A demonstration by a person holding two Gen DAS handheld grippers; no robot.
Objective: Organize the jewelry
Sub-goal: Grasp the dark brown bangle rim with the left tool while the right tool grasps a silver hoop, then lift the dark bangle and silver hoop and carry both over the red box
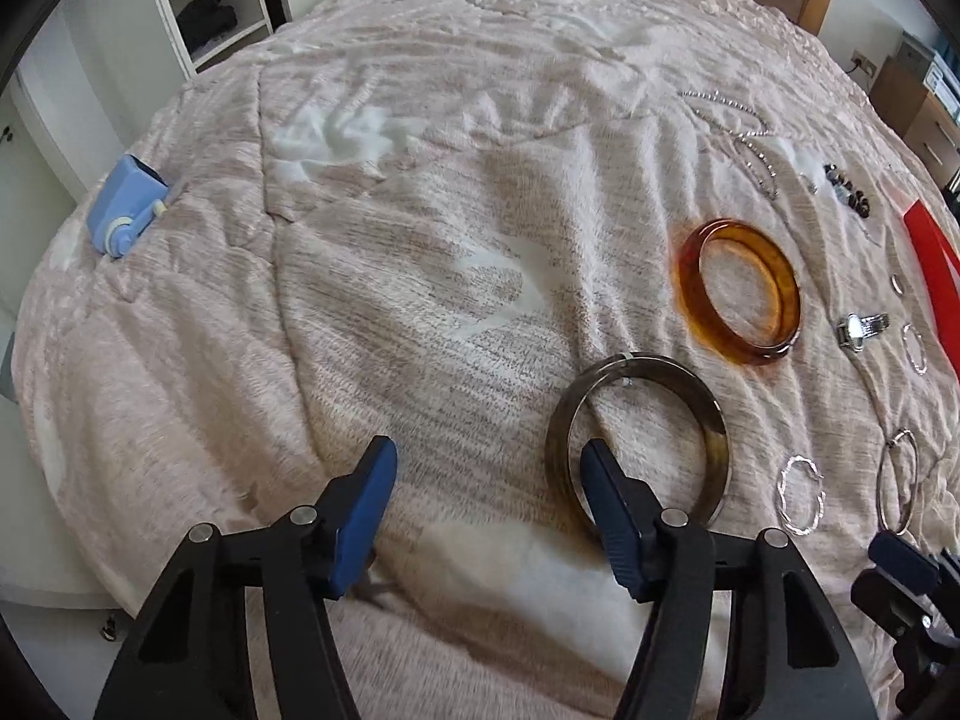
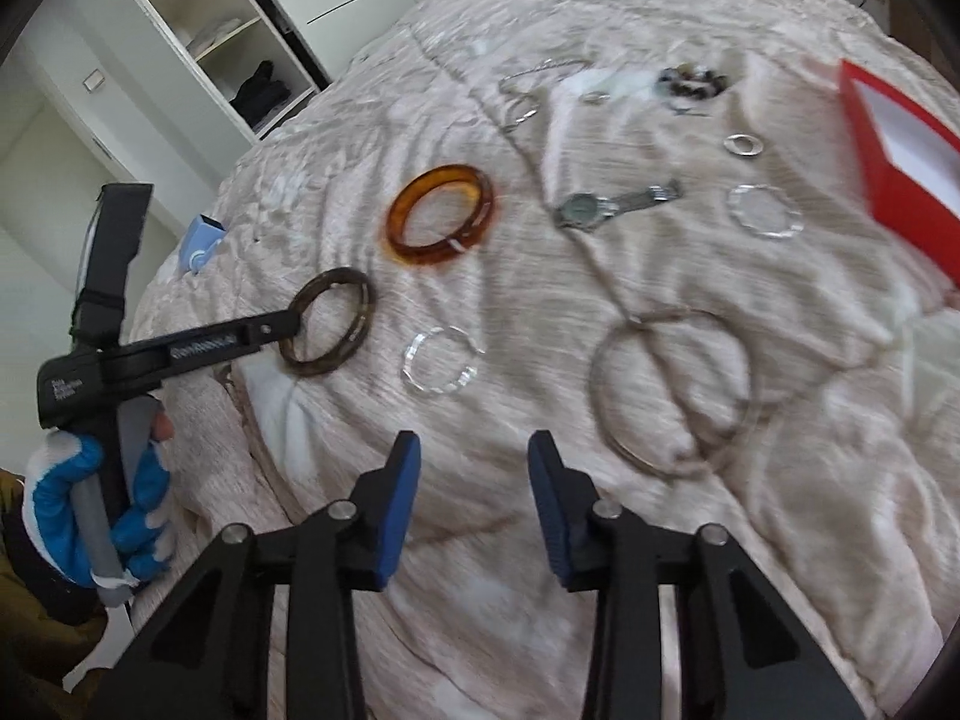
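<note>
Jewelry lies scattered on a pink bedspread [image 1: 420,276]. My left gripper [image 1: 487,468] is open; its right finger reaches inside a dark horn-coloured bangle [image 1: 717,420], which also shows in the right wrist view [image 2: 354,333]. An amber bangle [image 1: 744,291] lies beyond it. My right gripper [image 2: 474,468] is open and empty above the bedspread, with a clear hoop [image 2: 441,360] ahead on the left and a thin silver bangle [image 2: 672,387] ahead on the right. A watch [image 2: 612,204] and a red box [image 2: 900,180] lie farther off.
A light blue object [image 1: 126,210] sits at the bed's left edge. Silver chains [image 1: 750,138], dark beads [image 1: 846,189] and small hoops [image 1: 915,345] lie at the far right. White wardrobes [image 2: 240,30] stand behind the bed.
</note>
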